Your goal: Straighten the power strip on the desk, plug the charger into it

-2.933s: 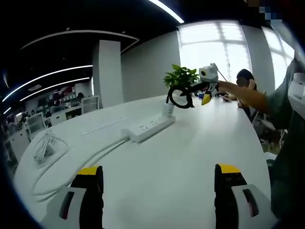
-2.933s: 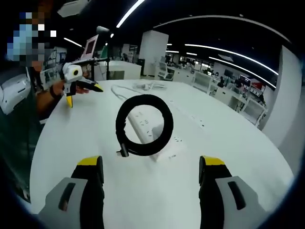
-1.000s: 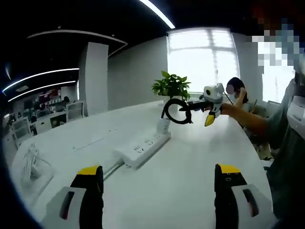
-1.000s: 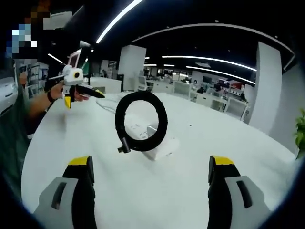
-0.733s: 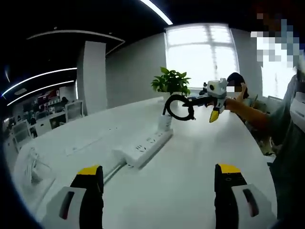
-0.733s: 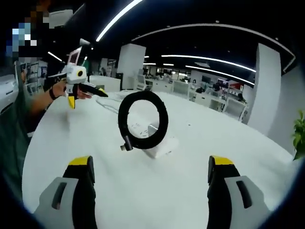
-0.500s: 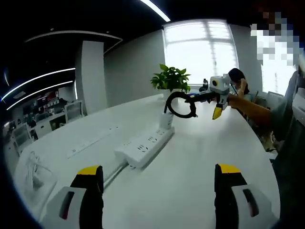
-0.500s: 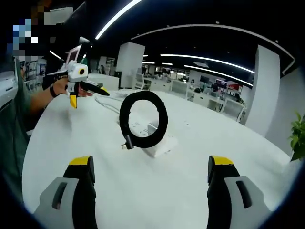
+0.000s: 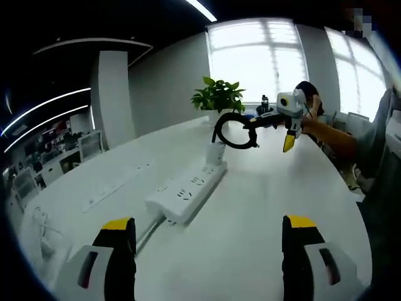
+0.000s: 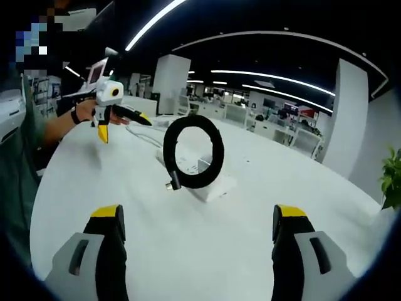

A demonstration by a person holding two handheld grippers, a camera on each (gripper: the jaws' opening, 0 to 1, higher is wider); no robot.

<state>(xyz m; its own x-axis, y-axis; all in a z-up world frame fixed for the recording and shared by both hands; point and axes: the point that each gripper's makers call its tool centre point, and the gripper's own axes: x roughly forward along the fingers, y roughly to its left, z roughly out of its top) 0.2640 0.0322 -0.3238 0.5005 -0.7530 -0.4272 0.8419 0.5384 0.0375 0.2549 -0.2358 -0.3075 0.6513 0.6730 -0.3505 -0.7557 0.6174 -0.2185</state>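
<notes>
Your left gripper (image 9: 203,257) sits low over the white desk (image 9: 263,207), its yellow-tipped jaws spread wide with nothing between them. Up at 12 o'clock from it lies the white power strip (image 9: 186,193), running away on a slant toward 1 o'clock, its white cord (image 9: 147,231) trailing back toward 7 o'clock. At the strip's far end a small white charger (image 9: 216,152) stands upright; it looks plugged in there, though at this size you can't be sure of that. Above it hangs a black coiled cable (image 9: 233,130), a closed ring in the air, right at the nose of your other gripper, which reaches in from 2 o'clock. Behind the coil stands a green potted plant (image 9: 219,96) before the bright window (image 9: 257,59).

In the right gripper view, your right gripper (image 10: 195,254) shows its two jaws well apart and empty at the bottom. The black coiled cable (image 10: 193,152) floats at 12 o'clock, a loose connector end dangling at its lower left. Behind it, the power strip (image 10: 203,182) rests on the desk (image 10: 188,238). Your left gripper (image 10: 122,116) comes in at 10 o'clock, held in your hand (image 10: 84,111).
</notes>
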